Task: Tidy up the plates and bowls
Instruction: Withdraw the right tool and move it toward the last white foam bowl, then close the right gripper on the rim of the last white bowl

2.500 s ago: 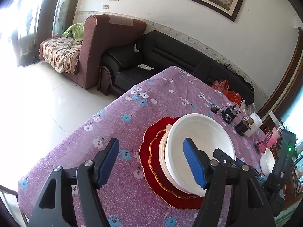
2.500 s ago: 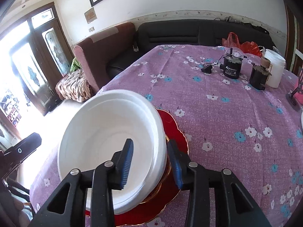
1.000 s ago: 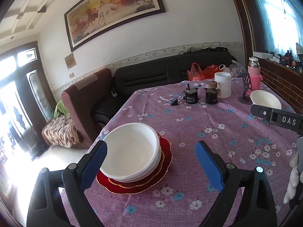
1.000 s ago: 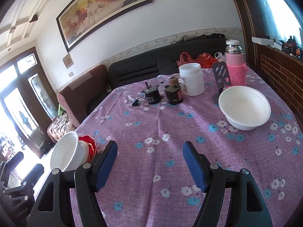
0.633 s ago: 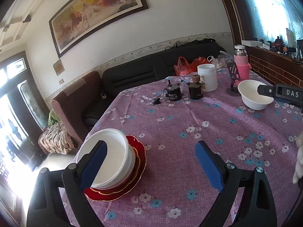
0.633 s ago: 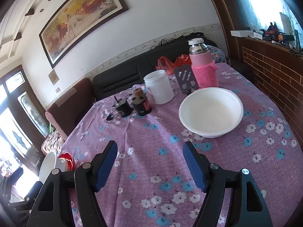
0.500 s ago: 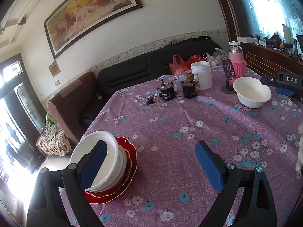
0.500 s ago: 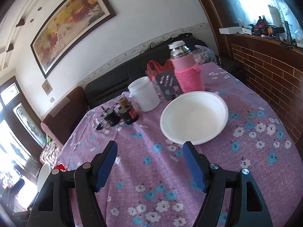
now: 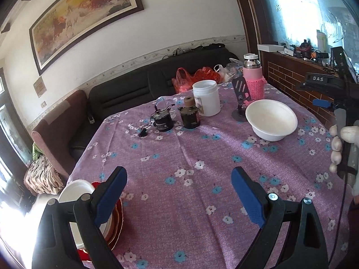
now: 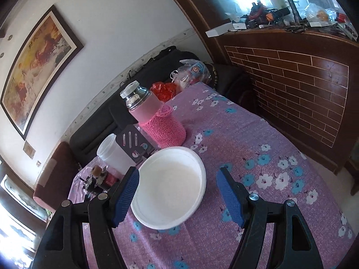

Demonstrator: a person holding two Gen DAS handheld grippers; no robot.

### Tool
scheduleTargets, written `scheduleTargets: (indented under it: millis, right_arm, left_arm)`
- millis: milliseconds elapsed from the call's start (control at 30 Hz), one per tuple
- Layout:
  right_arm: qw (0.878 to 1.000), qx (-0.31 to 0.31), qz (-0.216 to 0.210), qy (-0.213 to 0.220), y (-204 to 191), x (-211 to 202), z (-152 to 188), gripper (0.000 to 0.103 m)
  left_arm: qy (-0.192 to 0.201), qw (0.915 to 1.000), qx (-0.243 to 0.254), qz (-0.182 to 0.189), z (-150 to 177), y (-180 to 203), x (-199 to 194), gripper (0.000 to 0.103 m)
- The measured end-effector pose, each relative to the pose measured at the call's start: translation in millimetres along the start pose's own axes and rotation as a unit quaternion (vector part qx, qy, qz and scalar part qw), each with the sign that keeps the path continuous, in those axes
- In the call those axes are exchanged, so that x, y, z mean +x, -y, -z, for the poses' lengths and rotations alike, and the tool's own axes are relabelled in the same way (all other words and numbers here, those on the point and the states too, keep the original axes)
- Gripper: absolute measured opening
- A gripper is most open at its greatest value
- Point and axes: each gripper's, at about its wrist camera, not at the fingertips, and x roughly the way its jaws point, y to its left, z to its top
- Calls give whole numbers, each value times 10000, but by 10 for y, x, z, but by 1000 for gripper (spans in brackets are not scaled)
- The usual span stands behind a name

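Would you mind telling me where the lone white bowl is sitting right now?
The white bowl sits on the purple tablecloth, just in front of the pink flask and dark phone stand, ahead of the open right gripper.

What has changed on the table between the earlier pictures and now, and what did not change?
Both grippers left the stack of red plates with a white bowl on top and swung across the purple flowered tablecloth. The right gripper now faces the single white bowl beside the pink flask, jaws open, not touching it. The left gripper is open and empty. The stack, bowl, flask and white jar kept their places.
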Motion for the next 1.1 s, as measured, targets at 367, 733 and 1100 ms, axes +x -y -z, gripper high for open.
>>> scheduleTargets:
  millis: [367,733,1100]
  right_arm:
    - [9995,-107,67,-282,80,533,-65,75]
    - [9965,-102,-63,-824,227,803,66,71]
    - [9919,-280,-32,-1238,195,1058,222,48]
  left_arm:
    - [-180,9945,-483,907,-862,212,706,94]
    - [-1071,9785,-926,1503,-1042,740,1900,92]
    - [-1727,9589,-987,2022,-963,1117,2555,56]
